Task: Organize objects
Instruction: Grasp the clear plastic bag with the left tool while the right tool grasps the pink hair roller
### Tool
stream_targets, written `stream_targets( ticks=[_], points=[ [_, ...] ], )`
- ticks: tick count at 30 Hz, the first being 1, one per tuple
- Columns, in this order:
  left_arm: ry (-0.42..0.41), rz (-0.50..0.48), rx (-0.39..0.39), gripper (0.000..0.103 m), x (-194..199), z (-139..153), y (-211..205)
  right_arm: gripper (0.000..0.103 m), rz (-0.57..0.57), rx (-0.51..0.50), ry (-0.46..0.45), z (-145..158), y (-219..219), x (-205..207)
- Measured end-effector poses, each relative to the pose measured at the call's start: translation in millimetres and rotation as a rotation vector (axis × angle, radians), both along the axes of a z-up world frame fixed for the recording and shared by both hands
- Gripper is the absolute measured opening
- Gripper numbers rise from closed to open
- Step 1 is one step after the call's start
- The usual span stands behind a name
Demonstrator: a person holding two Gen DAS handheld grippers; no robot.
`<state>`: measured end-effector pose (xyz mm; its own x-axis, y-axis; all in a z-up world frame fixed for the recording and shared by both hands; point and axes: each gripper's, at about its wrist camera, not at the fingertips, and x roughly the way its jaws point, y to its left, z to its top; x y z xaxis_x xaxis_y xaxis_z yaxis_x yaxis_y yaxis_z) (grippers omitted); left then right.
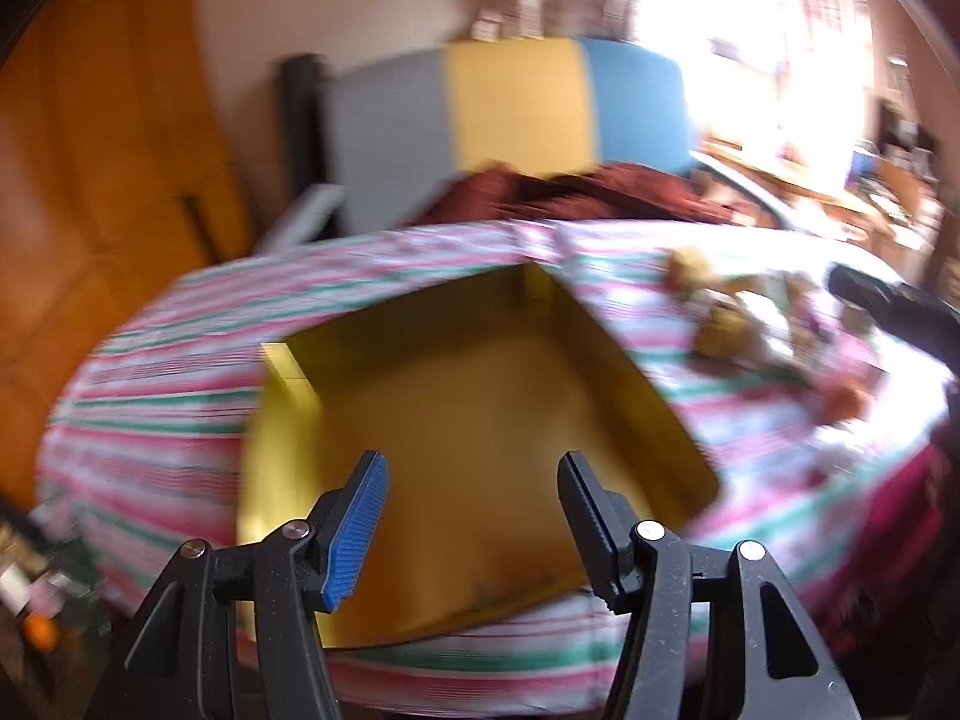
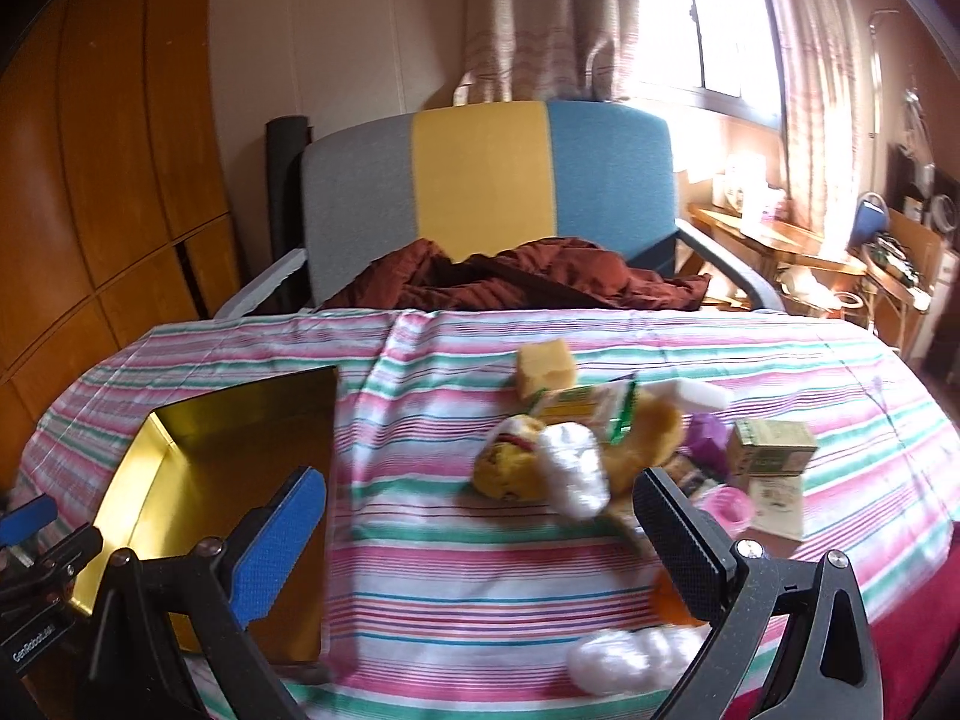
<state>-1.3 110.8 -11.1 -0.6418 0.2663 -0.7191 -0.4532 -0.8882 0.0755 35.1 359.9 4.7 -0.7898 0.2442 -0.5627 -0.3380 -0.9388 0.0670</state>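
A shallow gold tray (image 1: pixel 630 372) lies on the striped tablecloth, seen blurred in the left wrist view; it also shows at the left of the right wrist view (image 2: pixel 162 438). My left gripper (image 1: pixel 474 516) is open and empty above the tray's near part. My right gripper (image 2: pixel 480 540) is open and empty above the cloth, just short of a yellow plush dog (image 2: pixel 540 462). Around the dog lie a yellow sponge block (image 2: pixel 545 367), a yellow-green packet (image 2: pixel 576 405), a purple object (image 2: pixel 708 438), a small green carton (image 2: pixel 771 447), a pink cup (image 2: pixel 729 507) and an orange object (image 2: pixel 666 600).
A grey, yellow and blue chair (image 2: pixel 480 180) with a dark red cloth (image 2: pixel 528 282) stands behind the table. A wooden wardrobe (image 2: pixel 108 180) is at the left. A cluttered desk (image 2: pixel 798 246) sits by the window at the right. A white fluffy object (image 2: pixel 630 657) lies near the table's front edge.
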Motion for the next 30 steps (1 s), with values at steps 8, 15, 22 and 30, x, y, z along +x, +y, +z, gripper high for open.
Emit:
stream_targets(
  ticks=[8,15,22,30],
  points=[
    [-0.088,-0.292,0.014,0.06,18,-14,77,0.103,-0.18,-0.026,0.01,18,80,28],
    [-0.265,-0.513,0.053,0.06,19,-35,141,0.103,-0.31,-0.054,0.012,26,131,60],
    [-0.416,-0.609,0.088,0.064,27,-54,196,0.103,-0.294,-0.069,-0.051,17,142,72],
    [-0.477,-0.62,0.045,0.077,25,-85,247,0.103,-0.272,-0.113,-0.092,8,152,78]
  ],
)
